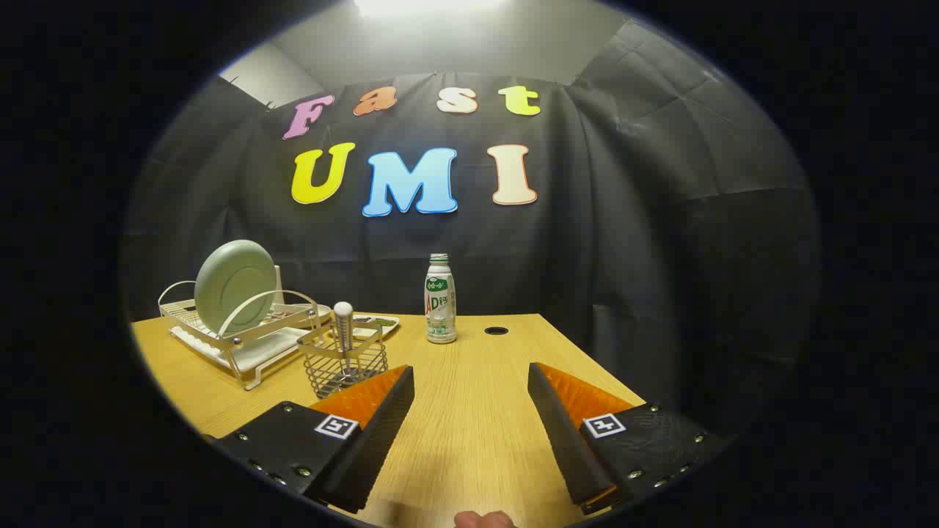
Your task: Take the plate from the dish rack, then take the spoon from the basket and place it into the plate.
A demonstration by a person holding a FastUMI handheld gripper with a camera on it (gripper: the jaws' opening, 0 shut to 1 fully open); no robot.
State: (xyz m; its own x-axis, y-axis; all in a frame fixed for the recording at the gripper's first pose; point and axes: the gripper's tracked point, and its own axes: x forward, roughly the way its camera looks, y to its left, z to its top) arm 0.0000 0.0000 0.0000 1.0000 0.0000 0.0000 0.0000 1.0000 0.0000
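A pale green plate (pixel 233 286) stands on edge in a white wire dish rack (pixel 242 345) at the far left of the wooden table (pixel 469 425). In front of the rack, just beyond my left finger, a small wire basket (pixel 345 367) holds a spoon (pixel 342 323) upright, its rounded white end on top. My gripper (pixel 471 374) is open above the table with nothing between its fingers, well short of the rack and to the right of the basket.
A white bottle with a green label (pixel 440 301) stands ahead of the fingers near the table's back edge. A round cable hole (pixel 496 331) lies to its right. A flat tray (pixel 378 323) sits behind the basket. A fingertip (pixel 484 519) shows below the fingers.
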